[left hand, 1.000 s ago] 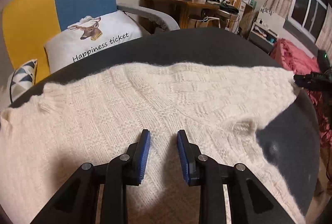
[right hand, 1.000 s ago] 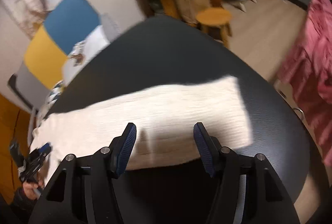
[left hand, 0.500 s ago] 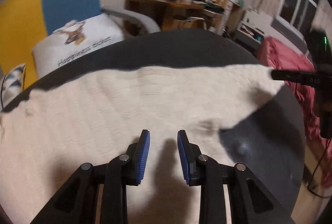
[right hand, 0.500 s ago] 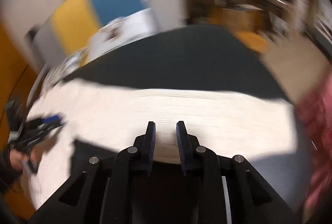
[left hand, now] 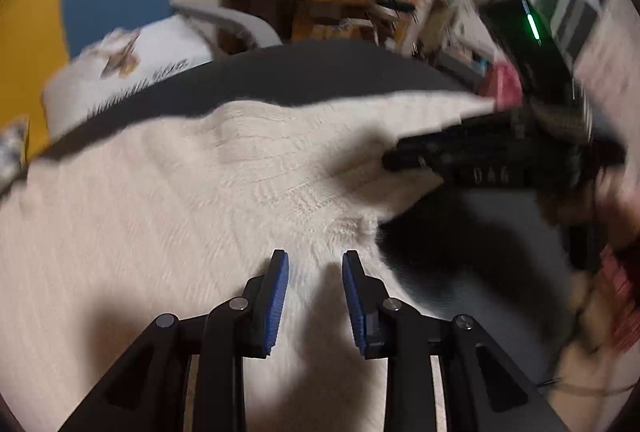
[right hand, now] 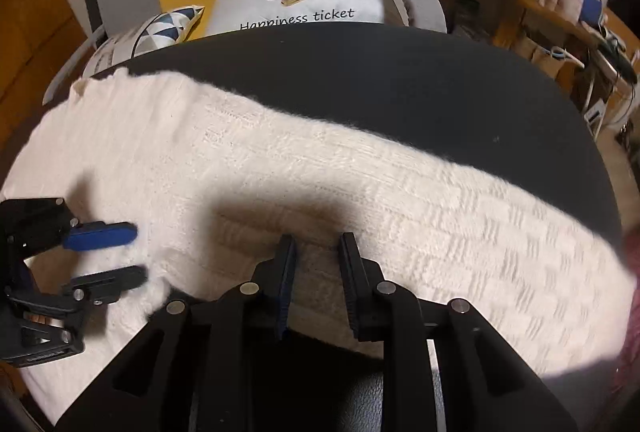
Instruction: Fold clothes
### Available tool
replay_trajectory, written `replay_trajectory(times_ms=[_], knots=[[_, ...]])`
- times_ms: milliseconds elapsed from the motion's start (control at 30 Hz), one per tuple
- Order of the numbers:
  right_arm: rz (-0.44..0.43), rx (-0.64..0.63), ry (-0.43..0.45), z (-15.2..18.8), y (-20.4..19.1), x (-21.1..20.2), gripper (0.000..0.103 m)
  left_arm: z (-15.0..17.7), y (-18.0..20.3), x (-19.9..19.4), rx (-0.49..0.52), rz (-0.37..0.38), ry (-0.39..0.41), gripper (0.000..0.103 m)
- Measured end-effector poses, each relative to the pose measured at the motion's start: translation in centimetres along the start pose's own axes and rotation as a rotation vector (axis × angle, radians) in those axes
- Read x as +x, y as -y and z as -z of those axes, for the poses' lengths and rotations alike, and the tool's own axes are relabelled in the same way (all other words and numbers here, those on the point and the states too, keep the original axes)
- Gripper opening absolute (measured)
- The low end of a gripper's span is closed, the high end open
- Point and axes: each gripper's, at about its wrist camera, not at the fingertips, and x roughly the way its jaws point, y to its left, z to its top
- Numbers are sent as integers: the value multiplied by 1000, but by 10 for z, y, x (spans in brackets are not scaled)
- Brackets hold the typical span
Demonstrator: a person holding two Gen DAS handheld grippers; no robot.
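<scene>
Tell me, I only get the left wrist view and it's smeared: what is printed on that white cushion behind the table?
Observer: The right wrist view shows the cushion sharply: a deer head above the words "Happiness ticket".
Operator: Does that other claw on my right hold anything?
Observer: From its own camera, the right claw appears to pinch a fold of the sweater at its near edge.
Operator: Anything beside the cushion?
Observer: A smaller pillow patterned with blue and grey triangles.
</scene>
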Motion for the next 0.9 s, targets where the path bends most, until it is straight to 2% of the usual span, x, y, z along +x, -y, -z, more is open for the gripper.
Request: replay_trajectory(times_ms=[67, 133, 200, 300, 333, 400, 433, 467, 533, 567, 633, 700, 800, 867, 900], knots=[[-6, -30, 19, 5, -10, -16, 27, 12, -3, -25, -18, 31, 34, 28], [-112, -84, 46, 15, -28, -36, 27, 32, 4, -41, -6, 58, 37, 28], [-164, -190, 54, 25, -58, -51, 27, 53, 11, -53, -2, 83, 26, 28], [-250, -294, 19, 39, -96, -54, 27, 79, 26, -57, -2, 104, -6, 28], [-294, -302, -2, 41, -105, -50, 27, 87, 31, -58, -2, 107, -16, 28], [-321, -298, -56, 46, -115, -35, 27, 100, 33, -56, -11, 99, -19, 27], [-314, -298, -88, 49, -119, -25, 26, 105, 34, -55, -12, 94, -17, 27], [-246, -298, -128, 50, -120, -11, 23, 107, 35, -56, -5, 89, -9, 27], [-269, -249, -91, 48, -110, -8, 19, 109, 36, -58, -8, 85, -3, 27], [-267, -203, -91, 46, -103, -5, 11, 109, 36, -59, -16, 89, -5, 27], [-280, -139, -97, 45, -98, -8, 12, 108, 32, -68, -49, 100, 0, 27], [-274, -162, -91, 50, -110, -22, 16, 111, 26, -81, -88, 109, 28, 28], [-303, -172, -88, 64, -127, -38, 16, 126, 12, -95, -136, 67, 36, 28], [-232, -177, -121, 78, -135, -32, 16, 141, 4, -93, -152, 51, 17, 27], [-238, -147, -107, 82, -133, -30, 16, 147, 3, -92, -151, 46, 14, 27]])
